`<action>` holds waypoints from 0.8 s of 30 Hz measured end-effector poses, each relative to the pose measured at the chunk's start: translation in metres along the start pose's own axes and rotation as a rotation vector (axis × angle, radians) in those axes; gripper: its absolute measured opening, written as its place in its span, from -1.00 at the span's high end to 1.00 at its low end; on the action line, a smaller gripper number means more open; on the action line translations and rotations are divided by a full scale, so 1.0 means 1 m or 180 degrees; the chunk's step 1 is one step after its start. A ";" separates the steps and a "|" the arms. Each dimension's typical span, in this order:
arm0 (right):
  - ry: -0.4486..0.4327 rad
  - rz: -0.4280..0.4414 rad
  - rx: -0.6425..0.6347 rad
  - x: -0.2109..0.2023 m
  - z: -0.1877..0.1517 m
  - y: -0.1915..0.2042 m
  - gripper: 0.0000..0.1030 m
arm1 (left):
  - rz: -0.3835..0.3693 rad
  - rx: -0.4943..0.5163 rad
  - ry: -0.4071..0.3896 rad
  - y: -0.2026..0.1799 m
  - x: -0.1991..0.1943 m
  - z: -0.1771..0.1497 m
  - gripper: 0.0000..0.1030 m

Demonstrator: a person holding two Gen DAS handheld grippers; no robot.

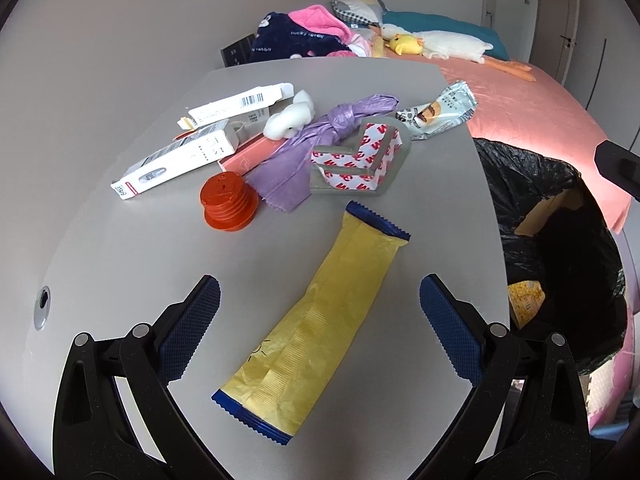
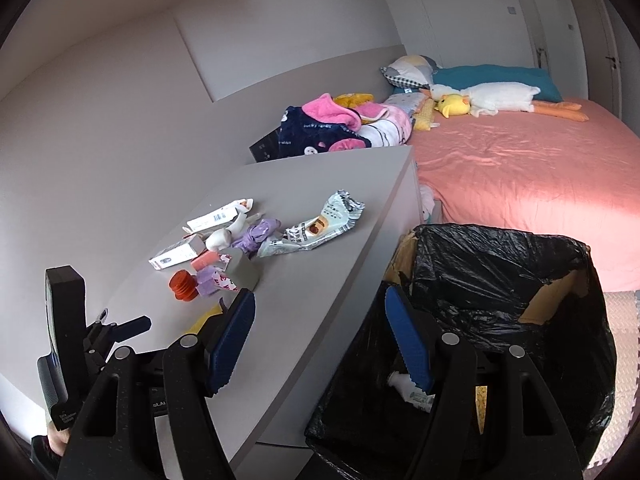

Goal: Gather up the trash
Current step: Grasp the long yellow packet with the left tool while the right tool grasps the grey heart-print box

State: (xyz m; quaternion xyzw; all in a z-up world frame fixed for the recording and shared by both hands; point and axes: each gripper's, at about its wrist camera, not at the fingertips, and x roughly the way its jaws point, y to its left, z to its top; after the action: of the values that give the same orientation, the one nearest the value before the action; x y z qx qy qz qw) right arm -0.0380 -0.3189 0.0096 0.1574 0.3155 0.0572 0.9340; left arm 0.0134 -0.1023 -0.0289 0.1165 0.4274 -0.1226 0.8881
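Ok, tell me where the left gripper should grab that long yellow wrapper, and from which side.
Grip the yellow wrapper across its narrow width near the middle, coming down from above. It lies flat on the table, lengthwise between the open left gripper fingers, so closing across would probably pinch its long edges together.

We see a grey tabletop [image 1: 360, 240] set against pale grey walls [image 2: 100, 120]. Beside it stands a bed [image 2: 520, 176] with a pink sheet, pillows [image 2: 412, 70], plush toys [image 2: 500, 98] and folded clothes [image 1: 304, 36]. White closet doors [image 2: 560, 20] line the far side, and daylight falls on the sheet.
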 end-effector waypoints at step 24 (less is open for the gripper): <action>0.0398 0.0249 -0.0443 0.079 0.004 0.051 -0.33 | -0.0124 -0.0416 0.0192 0.042 0.026 -0.005 -0.06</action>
State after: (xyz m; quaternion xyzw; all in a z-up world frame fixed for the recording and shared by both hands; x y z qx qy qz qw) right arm 0.0267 -0.2552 -0.0158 0.1004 0.3621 0.1251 0.9182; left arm 0.0391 -0.0640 -0.0483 0.0535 0.4632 -0.1082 0.8780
